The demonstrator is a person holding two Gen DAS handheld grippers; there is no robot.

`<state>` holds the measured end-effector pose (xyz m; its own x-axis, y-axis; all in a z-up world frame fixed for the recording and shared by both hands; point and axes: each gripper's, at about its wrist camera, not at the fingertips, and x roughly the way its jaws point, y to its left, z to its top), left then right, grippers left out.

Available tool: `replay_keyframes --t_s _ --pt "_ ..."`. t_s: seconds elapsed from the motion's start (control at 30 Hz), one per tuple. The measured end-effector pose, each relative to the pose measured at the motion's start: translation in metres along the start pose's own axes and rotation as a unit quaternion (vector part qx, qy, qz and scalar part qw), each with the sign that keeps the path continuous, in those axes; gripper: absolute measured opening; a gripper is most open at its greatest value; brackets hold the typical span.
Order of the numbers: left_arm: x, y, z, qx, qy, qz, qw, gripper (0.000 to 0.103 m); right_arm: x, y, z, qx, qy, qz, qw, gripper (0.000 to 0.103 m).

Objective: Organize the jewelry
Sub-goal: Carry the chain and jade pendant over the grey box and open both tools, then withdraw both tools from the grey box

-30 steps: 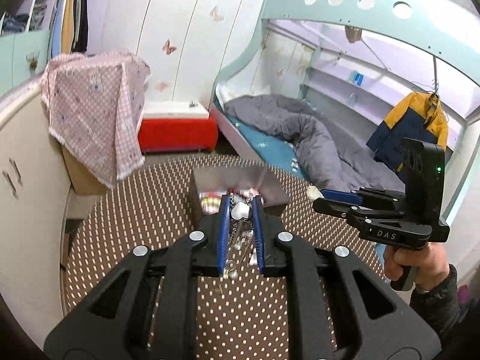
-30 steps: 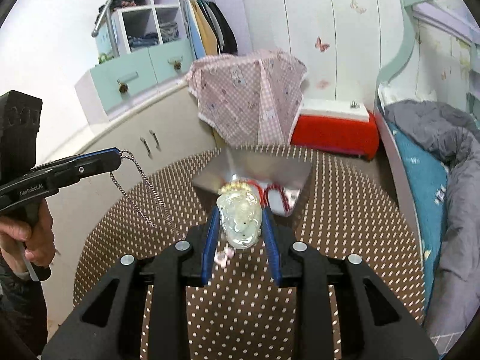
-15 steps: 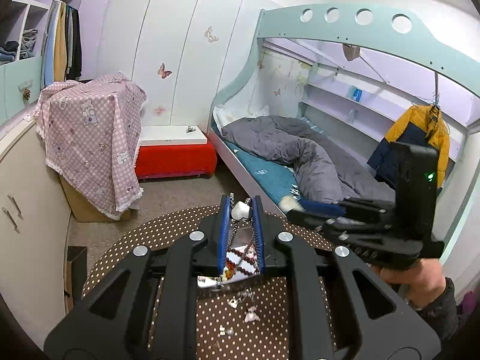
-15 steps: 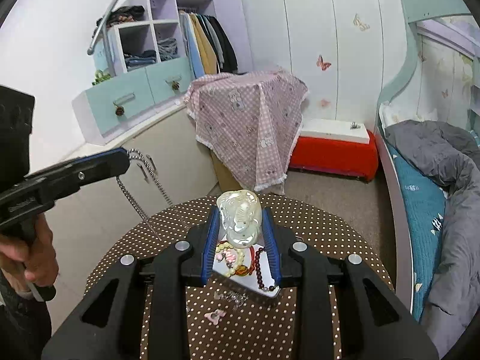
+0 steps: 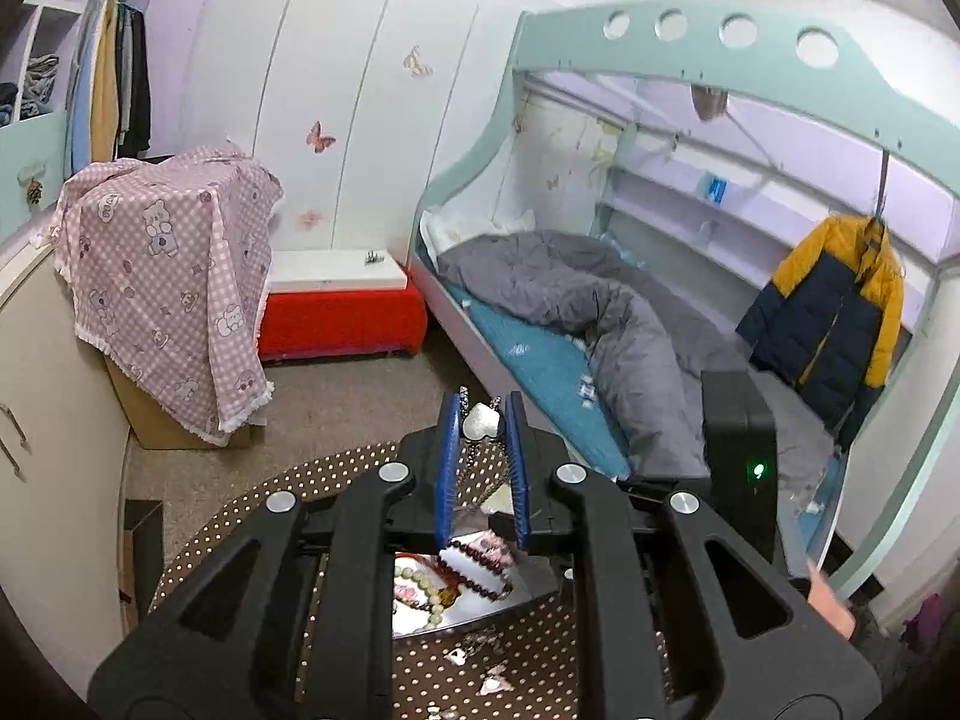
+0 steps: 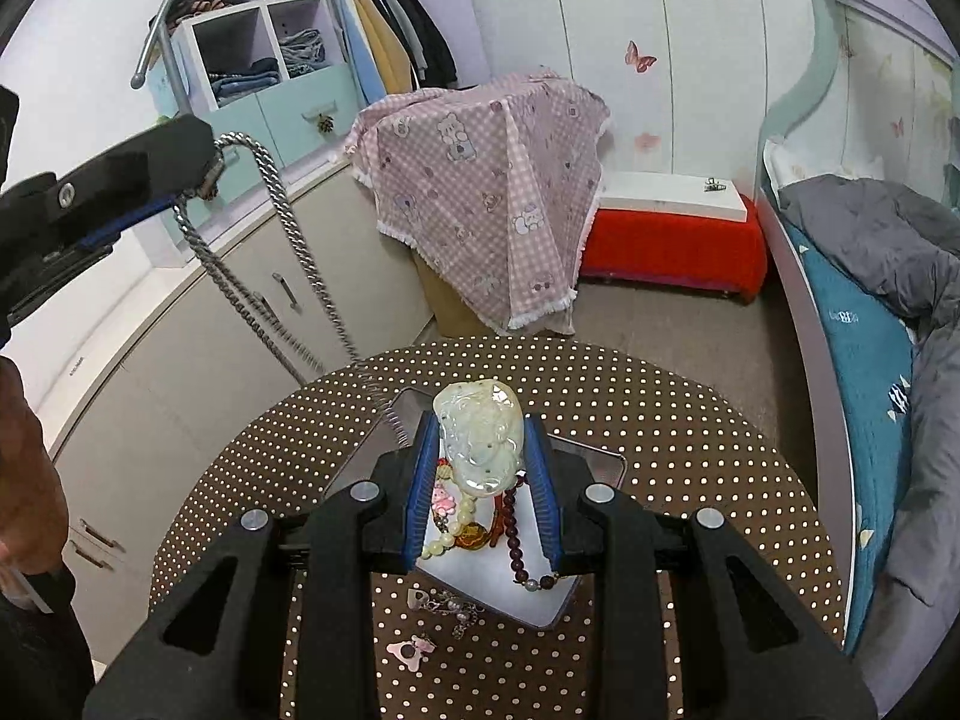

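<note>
Both grippers pulling back and rising from tray, table shrinking in view. Left gripper [image 5: 480, 420] nearly closed, pinching silver chain [image 6: 282, 228] with pale heart charm [image 5: 480, 421]; chain hanging toward table. Right gripper [image 6: 480, 450] narrowly open, clamping carved jade pendant [image 6: 480, 438] above metal tray [image 6: 600, 462]. Bead bracelets [image 6: 516, 546] lying in tray; small charms [image 6: 411, 651] waiting loose on dotted tablecloth [image 6: 690, 420]. Sorting looking partway done. Chain's lower end hidden behind fingers; destination unclear.

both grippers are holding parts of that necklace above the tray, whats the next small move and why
Probably lower both together toward the tray. The right gripper is shut on the jade pendant, the left gripper pinches the silver chain, which hangs slack between them above the beads already in the tray.
</note>
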<state>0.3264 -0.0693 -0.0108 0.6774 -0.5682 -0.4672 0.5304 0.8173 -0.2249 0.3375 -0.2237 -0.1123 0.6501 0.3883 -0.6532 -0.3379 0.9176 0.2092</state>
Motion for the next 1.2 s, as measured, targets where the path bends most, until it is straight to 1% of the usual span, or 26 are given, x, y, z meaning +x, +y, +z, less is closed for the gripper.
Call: replay_keyframes --t_s 0.03,0.07,0.1,0.13,0.17,0.2,0.23,0.27,0.3,0.4,0.5,0.57,0.7,1.03,1.2 --pt "0.005 0.001 -0.003 0.000 0.008 0.005 1.0000 0.019 0.002 0.001 -0.001 -0.005 0.004 -0.004 1.000 0.027" --pt "0.011 0.003 -0.007 -0.002 0.019 0.011 0.9998 0.027 0.004 0.003 -0.002 -0.009 0.012 -0.007 1.000 0.028" --pt "0.014 0.005 -0.009 -0.004 0.024 0.020 0.9995 0.061 0.007 0.005 -0.003 -0.011 0.017 -0.011 1.000 0.029" --pt "0.014 0.008 -0.014 -0.012 0.016 0.037 0.9991 0.085 0.008 0.006 -0.004 -0.012 0.018 -0.018 1.000 0.041" --pt "0.013 0.011 -0.016 -0.018 0.008 0.043 0.9989 0.086 0.007 0.005 -0.005 -0.010 0.014 -0.025 1.000 0.051" --pt "0.012 0.015 -0.019 -0.027 0.011 0.042 0.9987 0.086 0.005 0.003 -0.006 -0.005 0.007 -0.030 1.000 0.069" --pt "0.012 0.017 -0.020 -0.034 0.011 0.044 0.9984 0.086 0.002 0.002 -0.007 -0.002 -0.001 -0.034 0.999 0.080" --pt "0.010 0.020 -0.021 -0.039 0.011 0.052 0.9978 0.087 -0.002 0.000 -0.008 0.003 -0.010 -0.040 0.999 0.086" --pt "0.007 0.023 -0.022 -0.040 0.010 0.061 0.9972 0.088 -0.004 -0.001 -0.008 0.006 -0.015 -0.045 0.999 0.095" --pt "-0.004 0.026 -0.026 -0.042 -0.001 0.085 0.9955 0.090 -0.014 -0.009 -0.009 0.027 -0.027 -0.058 0.998 0.096" --pt "-0.018 0.024 -0.031 -0.041 -0.015 0.100 0.9940 0.092 -0.023 -0.014 -0.011 0.043 -0.039 -0.067 0.996 0.096" --pt "-0.030 0.022 -0.037 -0.036 -0.027 0.114 0.9925 0.093 -0.031 -0.014 -0.016 0.045 -0.047 -0.065 0.996 0.096" --pt "-0.044 0.017 -0.049 -0.024 -0.035 0.135 0.9899 0.093 -0.042 -0.009 -0.023 0.042 -0.057 -0.066 0.995 0.096" --pt "-0.064 0.018 -0.083 -0.018 -0.034 0.157 0.9868 0.093 -0.066 0.000 -0.042 0.035 -0.074 -0.068 0.994 0.096" --pt "-0.062 0.017 -0.104 -0.003 -0.018 0.167 0.9857 0.093 -0.071 0.000 -0.056 0.037 -0.074 -0.073 0.994 0.096"
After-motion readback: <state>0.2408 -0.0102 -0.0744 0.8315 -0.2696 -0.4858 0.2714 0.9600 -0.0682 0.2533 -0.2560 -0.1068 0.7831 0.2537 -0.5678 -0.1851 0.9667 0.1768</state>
